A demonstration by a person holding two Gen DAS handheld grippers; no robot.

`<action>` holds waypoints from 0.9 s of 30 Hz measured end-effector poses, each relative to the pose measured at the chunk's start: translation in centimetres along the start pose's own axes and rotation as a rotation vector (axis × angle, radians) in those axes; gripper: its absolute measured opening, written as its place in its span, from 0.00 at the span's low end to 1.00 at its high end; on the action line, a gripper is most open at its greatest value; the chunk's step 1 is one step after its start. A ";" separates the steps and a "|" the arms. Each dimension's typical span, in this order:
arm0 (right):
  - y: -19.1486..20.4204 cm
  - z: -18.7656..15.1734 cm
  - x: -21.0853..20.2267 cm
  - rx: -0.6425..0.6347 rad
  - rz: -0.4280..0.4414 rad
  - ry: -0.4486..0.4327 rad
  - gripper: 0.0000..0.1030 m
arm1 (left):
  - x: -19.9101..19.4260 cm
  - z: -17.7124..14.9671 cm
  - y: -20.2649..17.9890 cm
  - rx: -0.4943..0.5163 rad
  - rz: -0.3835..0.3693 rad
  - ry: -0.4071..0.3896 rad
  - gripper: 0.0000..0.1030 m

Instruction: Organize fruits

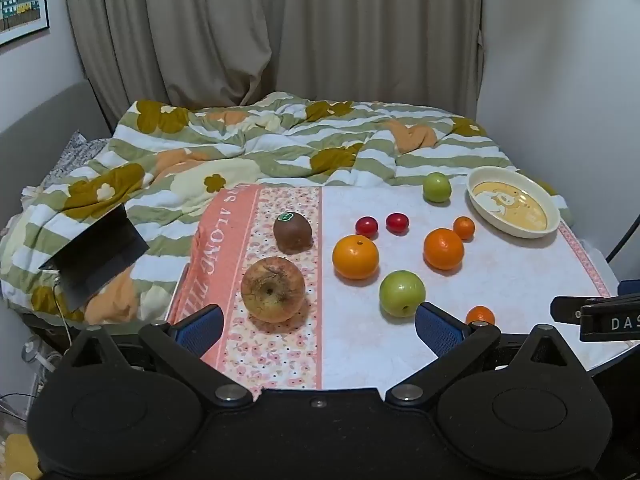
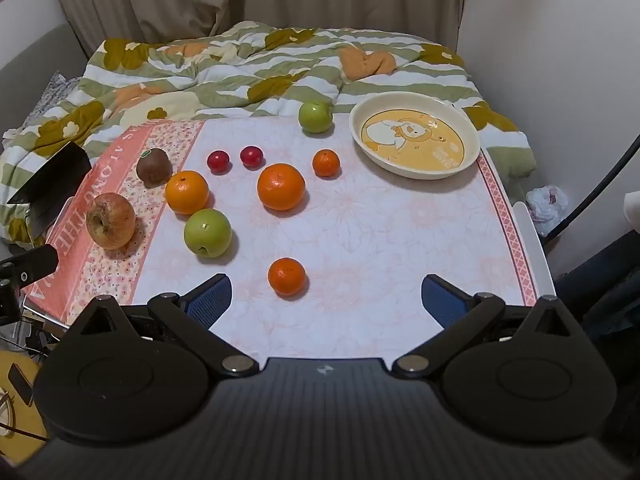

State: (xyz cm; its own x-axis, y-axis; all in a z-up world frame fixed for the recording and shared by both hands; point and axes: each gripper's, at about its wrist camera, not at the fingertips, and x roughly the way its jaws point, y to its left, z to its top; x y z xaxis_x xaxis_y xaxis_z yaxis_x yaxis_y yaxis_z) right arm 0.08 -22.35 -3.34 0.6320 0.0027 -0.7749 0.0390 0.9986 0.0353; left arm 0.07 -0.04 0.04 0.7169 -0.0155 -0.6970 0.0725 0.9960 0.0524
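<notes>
Fruit lies scattered on a table with a pink-and-white cloth (image 2: 380, 248). A blemished apple (image 1: 273, 289) and a kiwi (image 1: 292, 232) sit on the left. Oranges (image 2: 281, 186) (image 2: 187, 192), green apples (image 2: 207, 233) (image 2: 315, 116), two small red fruits (image 2: 218, 160) (image 2: 251, 156) and small mandarins (image 2: 286, 276) (image 2: 326, 162) fill the middle. A cream dish with a cartoon print (image 2: 416, 136) stands empty at the far right. My left gripper (image 1: 318, 322) is open just short of the blemished apple. My right gripper (image 2: 326, 298) is open with the near mandarin just beyond its fingers.
A bed with a green, white and orange floral quilt (image 1: 260, 148) lies behind the table, with curtains (image 1: 260, 28) beyond. A dark open laptop-like object (image 1: 96, 256) rests on the quilt at the left. A white wall (image 2: 560, 60) closes the right side.
</notes>
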 end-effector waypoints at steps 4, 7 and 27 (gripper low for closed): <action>0.1 0.1 0.0 0.001 -0.001 -0.001 1.00 | 0.1 0.2 0.5 -0.017 -0.016 -0.015 1.00; 0.2 0.1 0.1 -0.001 -0.003 -0.002 1.00 | 0.1 0.2 0.7 -0.015 -0.012 -0.014 1.00; 0.6 0.2 0.1 -0.007 0.004 0.001 1.00 | 0.2 0.1 0.8 -0.013 0.012 -0.010 1.00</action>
State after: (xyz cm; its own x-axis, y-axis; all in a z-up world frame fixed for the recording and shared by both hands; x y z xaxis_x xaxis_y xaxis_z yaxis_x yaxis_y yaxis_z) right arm 0.34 -21.76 -3.23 0.6310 0.0072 -0.7757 0.0305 0.9990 0.0340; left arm 0.30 0.73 0.03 0.7245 -0.0042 -0.6893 0.0548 0.9972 0.0516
